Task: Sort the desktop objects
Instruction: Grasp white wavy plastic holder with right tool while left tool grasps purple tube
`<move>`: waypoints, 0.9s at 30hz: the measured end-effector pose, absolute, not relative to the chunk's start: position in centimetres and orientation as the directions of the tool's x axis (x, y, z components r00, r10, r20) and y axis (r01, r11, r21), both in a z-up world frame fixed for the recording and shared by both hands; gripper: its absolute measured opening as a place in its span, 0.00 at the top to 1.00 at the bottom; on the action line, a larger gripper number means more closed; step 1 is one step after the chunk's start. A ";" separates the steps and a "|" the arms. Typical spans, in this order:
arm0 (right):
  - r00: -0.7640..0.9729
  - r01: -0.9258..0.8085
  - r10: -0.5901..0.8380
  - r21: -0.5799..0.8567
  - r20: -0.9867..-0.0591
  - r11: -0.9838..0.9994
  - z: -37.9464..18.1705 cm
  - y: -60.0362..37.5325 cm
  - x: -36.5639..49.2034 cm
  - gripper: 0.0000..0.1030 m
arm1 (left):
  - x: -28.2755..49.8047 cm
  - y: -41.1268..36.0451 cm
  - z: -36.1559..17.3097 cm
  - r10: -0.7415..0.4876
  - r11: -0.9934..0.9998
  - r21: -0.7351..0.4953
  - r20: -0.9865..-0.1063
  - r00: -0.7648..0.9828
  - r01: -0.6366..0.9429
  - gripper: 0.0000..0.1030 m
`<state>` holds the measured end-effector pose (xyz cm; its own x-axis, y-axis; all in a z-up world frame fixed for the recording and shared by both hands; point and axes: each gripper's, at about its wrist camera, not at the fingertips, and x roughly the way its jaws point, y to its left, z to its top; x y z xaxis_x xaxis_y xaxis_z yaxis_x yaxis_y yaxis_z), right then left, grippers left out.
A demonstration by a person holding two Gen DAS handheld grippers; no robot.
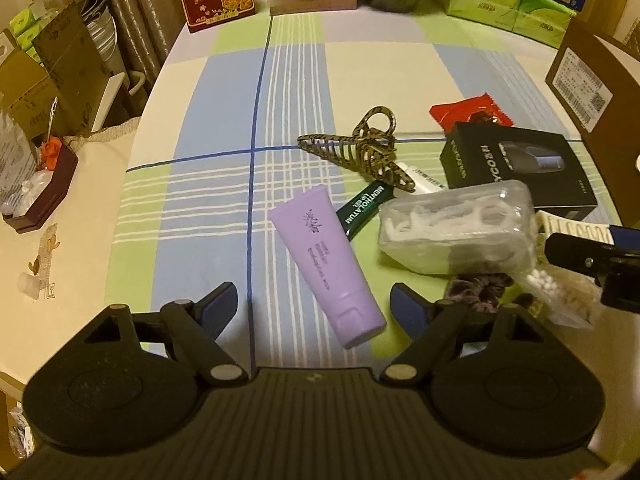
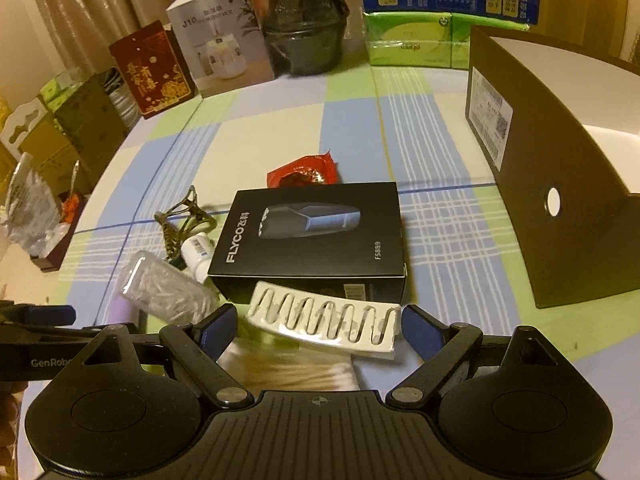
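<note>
Purple tube (image 1: 326, 270) lies between the spread left tongs (image 1: 312, 304)

FLYCO, FS889: black box (image 2: 310, 236). MENTHOLATUM LIP GEL: green tube (image 1: 360, 210).

the near-left stretch of the checked cloth on the counter (image 1: 224, 128) lies bare, an open lane up to the far edge. to its right a tight heap blocks the way: a lilac plastic tube (image 1: 326, 264), a green lip-gel box (image 1: 362, 208), a leopard-print hair claw (image 1: 360, 148), a clear box of floss picks (image 1: 456, 228), a black shaver box (image 2: 312, 236) and a red foil wrapper (image 2: 306, 170), most touching or overlapping. a white slotted hair clip (image 2: 324, 324) lies just before the right tool (image 2: 318, 322). a tall brown cardboard box (image 2: 560, 184) walls the right side, with clear cloth between it and the shaver box. boxes and a dark jar (image 2: 304, 24) line the far edge.
</note>
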<state>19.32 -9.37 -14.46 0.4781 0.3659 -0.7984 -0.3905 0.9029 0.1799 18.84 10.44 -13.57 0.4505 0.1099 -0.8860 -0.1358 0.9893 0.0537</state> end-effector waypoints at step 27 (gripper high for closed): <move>0.471 -0.288 0.258 0.130 -0.843 0.949 -13.6 -20.2 18.8 0.17 | 21.2 11.3 -15.3 0.059 0.993 0.005 -0.881 0.469 -0.116 0.65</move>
